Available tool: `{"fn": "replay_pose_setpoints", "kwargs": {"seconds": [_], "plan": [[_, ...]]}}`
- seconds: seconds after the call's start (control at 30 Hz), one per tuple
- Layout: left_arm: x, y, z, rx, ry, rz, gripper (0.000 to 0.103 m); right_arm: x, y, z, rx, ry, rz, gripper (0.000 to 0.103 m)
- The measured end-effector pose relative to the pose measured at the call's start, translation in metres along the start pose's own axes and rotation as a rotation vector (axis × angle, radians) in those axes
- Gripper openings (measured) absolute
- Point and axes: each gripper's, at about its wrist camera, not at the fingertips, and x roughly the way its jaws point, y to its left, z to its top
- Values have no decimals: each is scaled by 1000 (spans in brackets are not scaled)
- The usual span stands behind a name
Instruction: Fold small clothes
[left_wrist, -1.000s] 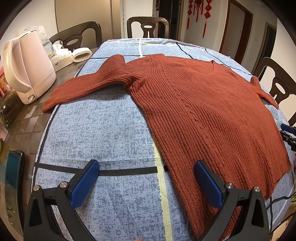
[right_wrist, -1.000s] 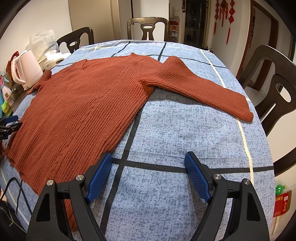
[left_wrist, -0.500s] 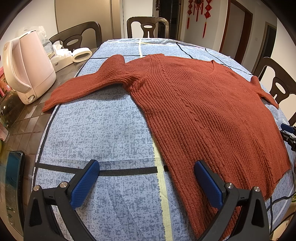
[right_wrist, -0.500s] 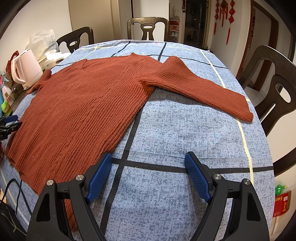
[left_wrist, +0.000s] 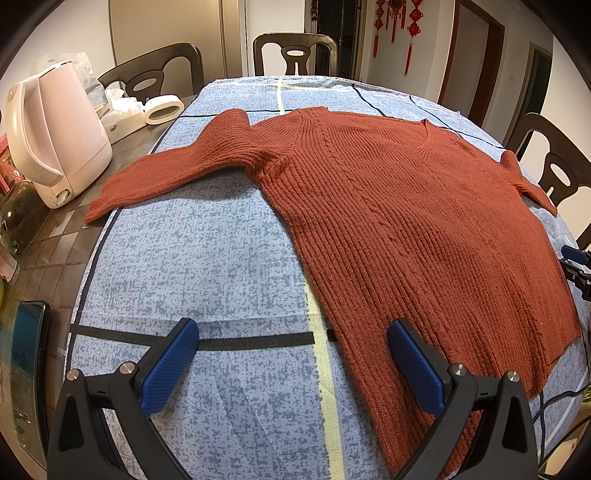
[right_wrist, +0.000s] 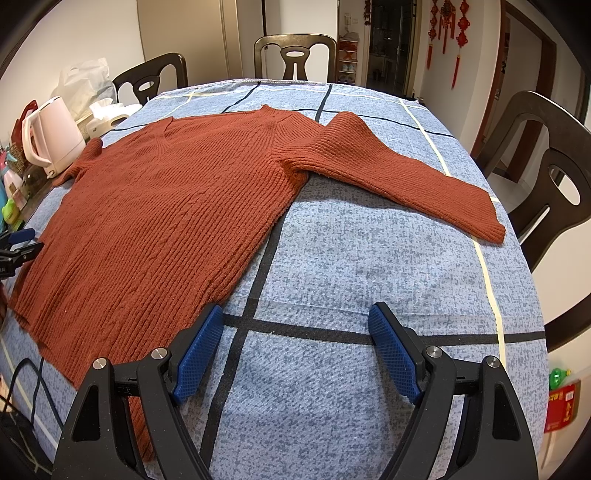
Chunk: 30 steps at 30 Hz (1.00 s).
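1. Nothing had moved since a second before: both grippers hung in the same spots and the sweater lay exactly as it had.
2. The left gripper (left_wrist: 291, 363) hovered low over the near edge of the table, jaws spread wide and holding nothing.
3. Its left pad (left_wrist: 170, 369) sat over bare cloth (left_wrist: 207, 258), and its right pad (left_wrist: 417, 373) over the sweater's near hem.
4. The right gripper (right_wrist: 295, 349) was released too, jaws wide apart and empty, low over the near edge.
5. Its left pad (right_wrist: 199, 349) hung just at the sweater's near right corner; its right pad (right_wrist: 393, 349) was over bare cloth.
6. The sweater (left_wrist: 406, 221) lay flat and face up in the middle of the table, neck at the far side, hem toward the grippers.
7. Its left sleeve (left_wrist: 177, 170) ran out to the left, the cuff reaching past the cloth's edge onto the bare tabletop (left_wrist: 55, 258).
8. Its right sleeve (right_wrist: 399, 173) angled out to the right and near, cuff close to the cloth's right edge.
9. Off to the left stood a pink kettle (left_wrist: 55, 133), just beside the left cuff but apart from it.
10. Behind the kettle lay a tape roll (left_wrist: 164, 109) next to a tissue box (left_wrist: 118, 114).
11. At the near left edge lay a phone (left_wrist: 26, 354).
12. Chairs (left_wrist: 295, 55) ringed the far and right sides of the table.
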Motion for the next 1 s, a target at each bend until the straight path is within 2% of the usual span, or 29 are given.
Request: {"fn": "replay_pose_setpoints", "kwargs": {"seconds": [1.0], "plan": [[-1, 0, -1, 0, 0, 0, 103, 2, 2, -2, -4, 1, -6, 81]]}}
